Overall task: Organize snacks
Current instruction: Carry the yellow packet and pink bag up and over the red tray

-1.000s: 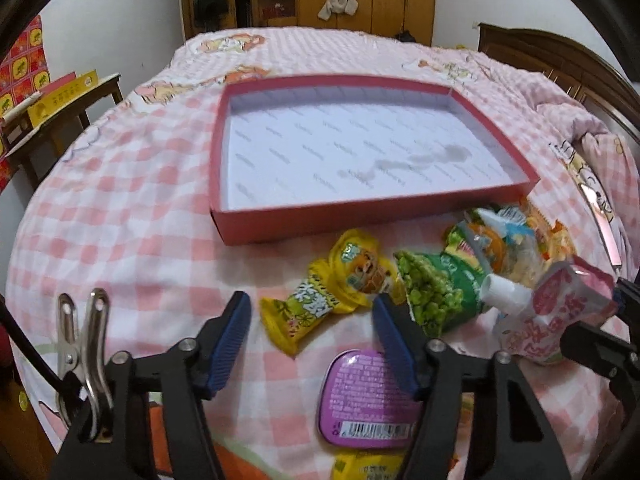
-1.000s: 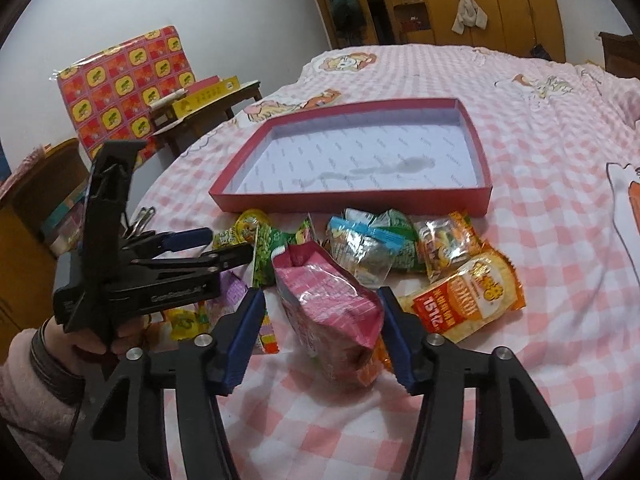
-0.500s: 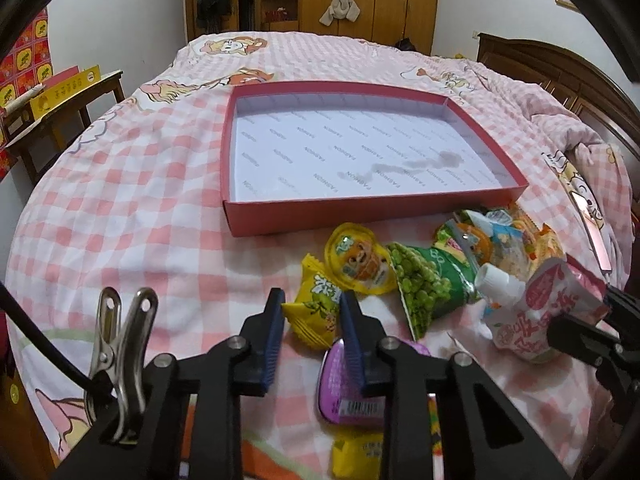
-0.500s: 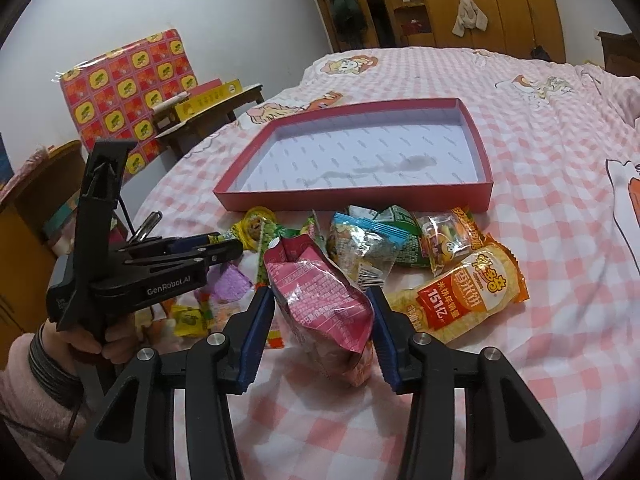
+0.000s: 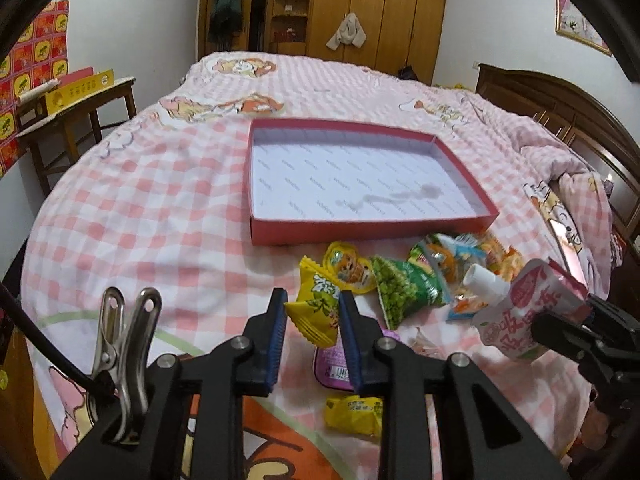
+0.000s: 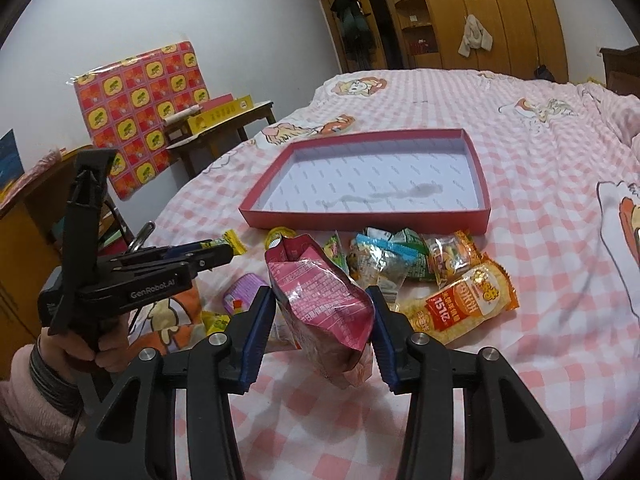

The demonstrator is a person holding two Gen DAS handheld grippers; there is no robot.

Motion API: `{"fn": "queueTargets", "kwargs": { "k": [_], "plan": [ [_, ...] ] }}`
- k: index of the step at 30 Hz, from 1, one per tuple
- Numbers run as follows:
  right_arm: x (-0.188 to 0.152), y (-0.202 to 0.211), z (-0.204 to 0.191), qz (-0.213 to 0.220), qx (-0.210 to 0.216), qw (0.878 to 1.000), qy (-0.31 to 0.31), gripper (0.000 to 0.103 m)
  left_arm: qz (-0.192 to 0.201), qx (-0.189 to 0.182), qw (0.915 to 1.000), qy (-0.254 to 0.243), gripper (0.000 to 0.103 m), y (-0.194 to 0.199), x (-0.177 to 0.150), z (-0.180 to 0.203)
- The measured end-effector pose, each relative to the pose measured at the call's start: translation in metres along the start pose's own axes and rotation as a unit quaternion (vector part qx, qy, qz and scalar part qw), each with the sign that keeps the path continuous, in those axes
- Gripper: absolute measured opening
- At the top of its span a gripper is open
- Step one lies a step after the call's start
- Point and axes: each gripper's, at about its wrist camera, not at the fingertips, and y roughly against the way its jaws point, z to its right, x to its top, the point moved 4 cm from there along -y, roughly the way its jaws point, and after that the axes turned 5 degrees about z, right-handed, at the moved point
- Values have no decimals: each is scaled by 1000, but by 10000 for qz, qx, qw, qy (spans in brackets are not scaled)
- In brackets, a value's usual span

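Observation:
My left gripper (image 5: 312,322) is shut on a small yellow snack packet (image 5: 318,306) and holds it above the bed. My right gripper (image 6: 322,320) is shut on a pink spouted pouch (image 6: 320,300), lifted off the bed; that pouch also shows in the left wrist view (image 5: 524,316). An empty red tray (image 5: 372,232) with a white floor lies beyond the snacks; in the right wrist view it (image 6: 360,222) is straight ahead. A heap of snacks lies before it: a green pea bag (image 5: 404,290), a yellow jelly cup (image 5: 348,264), an orange bag (image 6: 464,304).
A purple tin (image 5: 334,366) and a yellow candy (image 5: 354,410) lie on the pink checked bedspread (image 5: 140,216) under the left gripper. A wooden side table (image 5: 76,108) stands left of the bed. A dark headboard (image 5: 560,100) is at the right.
The left gripper shut on the yellow packet and lifted it off the bed. The right gripper rose a little with the pink pouch.

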Motion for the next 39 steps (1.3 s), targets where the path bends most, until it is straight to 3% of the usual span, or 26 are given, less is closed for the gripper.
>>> {"fn": "queueTargets", "kwargs": {
  "k": [8,20,39],
  "plan": [
    [19,6,-4,169,-109,9996,213,47,298,-16,9995,-92,27,16,23,8],
    [54,-2,11,301,-336,9986,268,47,440,-20,9989,-173,27,8,52,17],
    [114,-75,66,31,-460,9989,29,47,335,-39,9993,-151,27,-68,109,19]
  ]
}}
